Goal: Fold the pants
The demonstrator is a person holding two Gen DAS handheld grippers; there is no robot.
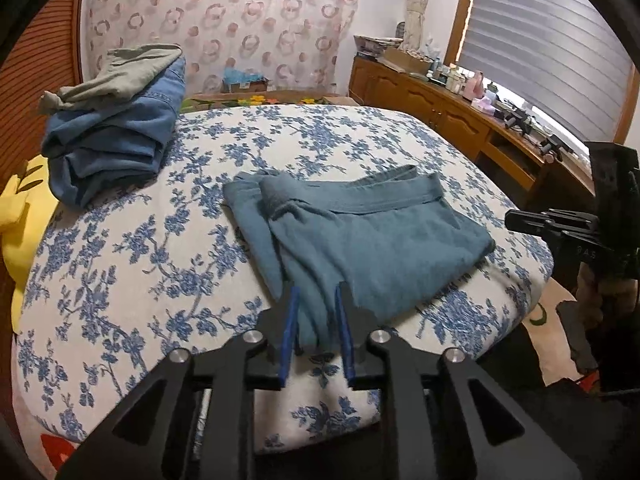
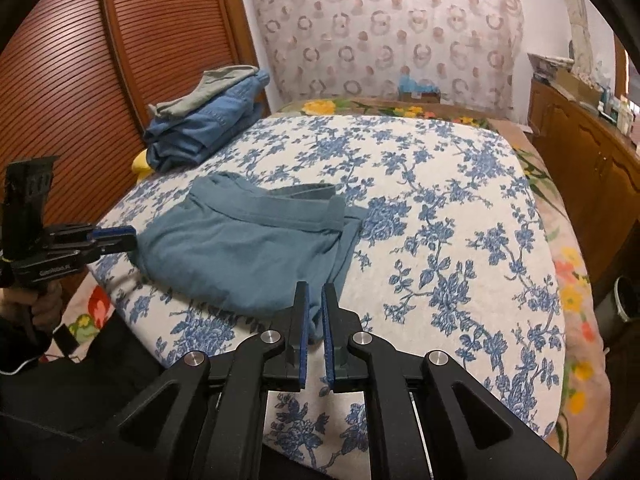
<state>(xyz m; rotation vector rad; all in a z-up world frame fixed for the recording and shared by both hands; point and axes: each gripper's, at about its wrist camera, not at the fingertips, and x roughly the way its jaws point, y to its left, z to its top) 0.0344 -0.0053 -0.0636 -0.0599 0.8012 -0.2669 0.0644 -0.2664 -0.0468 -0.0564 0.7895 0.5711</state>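
Note:
Teal pants (image 1: 380, 240) (image 2: 240, 248) lie folded on the floral bedspread (image 1: 120, 260) (image 2: 460, 240), waistband at the far side. My left gripper (image 1: 317, 290) hovers at their near left corner. Its blue pads stand apart, and cloth lies loose in the gap. In the right wrist view the left gripper (image 2: 134, 238) shows side-on at the pants' left edge. My right gripper (image 2: 316, 290) sits at the near right corner, its pads a narrow gap apart, with the fabric edge showing flat between them. The right gripper (image 1: 508, 220) also appears beside the pants' right corner.
A pile of folded jeans (image 1: 112, 136) (image 2: 200, 132) with a grey-green garment on top lies at the bed's far left, beside a yellow pillow (image 1: 24, 220). A wooden dresser (image 1: 440, 108) (image 2: 580, 140) lines the right side, louvred doors (image 2: 80, 80) the left. A hand (image 2: 36, 304) holds the left gripper.

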